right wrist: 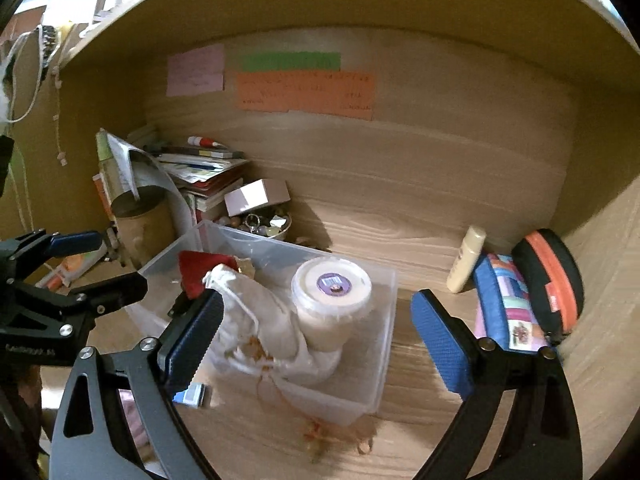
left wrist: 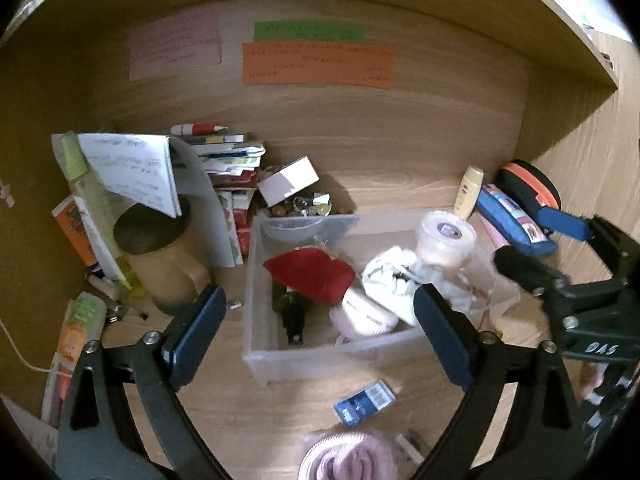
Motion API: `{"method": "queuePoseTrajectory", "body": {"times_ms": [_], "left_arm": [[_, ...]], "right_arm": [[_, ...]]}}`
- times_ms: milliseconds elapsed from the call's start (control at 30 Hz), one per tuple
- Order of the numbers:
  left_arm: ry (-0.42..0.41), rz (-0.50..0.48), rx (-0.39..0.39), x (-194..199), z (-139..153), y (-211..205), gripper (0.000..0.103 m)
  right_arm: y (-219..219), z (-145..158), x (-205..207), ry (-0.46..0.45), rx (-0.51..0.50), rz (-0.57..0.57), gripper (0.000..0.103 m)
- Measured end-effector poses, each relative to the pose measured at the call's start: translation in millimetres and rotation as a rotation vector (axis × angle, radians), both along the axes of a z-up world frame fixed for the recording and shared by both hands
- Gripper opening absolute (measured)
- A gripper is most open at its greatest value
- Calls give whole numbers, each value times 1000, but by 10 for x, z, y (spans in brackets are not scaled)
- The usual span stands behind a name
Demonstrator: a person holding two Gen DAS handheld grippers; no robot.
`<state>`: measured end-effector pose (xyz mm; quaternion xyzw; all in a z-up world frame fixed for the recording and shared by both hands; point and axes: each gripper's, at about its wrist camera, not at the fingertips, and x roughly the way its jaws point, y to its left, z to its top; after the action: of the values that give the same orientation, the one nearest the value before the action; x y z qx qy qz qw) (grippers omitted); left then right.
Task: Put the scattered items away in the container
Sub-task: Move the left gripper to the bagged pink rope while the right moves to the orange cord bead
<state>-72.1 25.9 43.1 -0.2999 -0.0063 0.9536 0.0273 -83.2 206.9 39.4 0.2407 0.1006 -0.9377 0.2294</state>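
A clear plastic bin [left wrist: 260,344] [right wrist: 384,364] stands mid-desk. It holds a red pouch [left wrist: 312,274], a dark bottle [left wrist: 290,312], a pink case [left wrist: 366,314], a white drawstring bag [right wrist: 264,320] and a round lidded tub [right wrist: 332,300]. My left gripper [left wrist: 316,338] is open and empty over the bin's near side. My right gripper [right wrist: 316,344] is open and empty above the bin; it also shows in the left wrist view [left wrist: 560,256]. A blue box [left wrist: 364,402] and pink knitted fabric [left wrist: 348,458] lie in front of the bin.
A cream bottle [right wrist: 466,260], a patchwork pencil case [right wrist: 508,308] and a black-and-orange case [right wrist: 552,280] sit at the right wall. A jar [left wrist: 160,264], books [left wrist: 232,168], a white box [left wrist: 288,180] and a trinket dish [left wrist: 304,206] crowd the back left.
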Motion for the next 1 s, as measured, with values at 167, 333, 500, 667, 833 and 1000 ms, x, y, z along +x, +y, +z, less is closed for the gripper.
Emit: {"method": "queuePoseTrajectory", "body": {"times_ms": [167, 333, 500, 667, 833, 1000], "left_arm": [[-14, 4, -13, 138, -49, -43, 96], [-63, -3, -16, 224, -163, -56, 96], [-105, -18, -59, 316, -350, 19, 96], [-185, -53, -71, 370, -562, 72, 96], [-247, -110, -38, 517, -717, 110, 96], [-311, -127, -53, 640, -909, 155, 96]], "right_arm": [[96, -3, 130, 20, 17, -15, 100], [155, -50, 220, 22, 41, -19, 101], [207, -193, 270, 2, 82, -27, 101], [272, -392, 245, -69, 98, -24, 101], [353, -621, 226, -139, 126, -42, 101], [416, -840, 129, -221, 142, -57, 101]]}}
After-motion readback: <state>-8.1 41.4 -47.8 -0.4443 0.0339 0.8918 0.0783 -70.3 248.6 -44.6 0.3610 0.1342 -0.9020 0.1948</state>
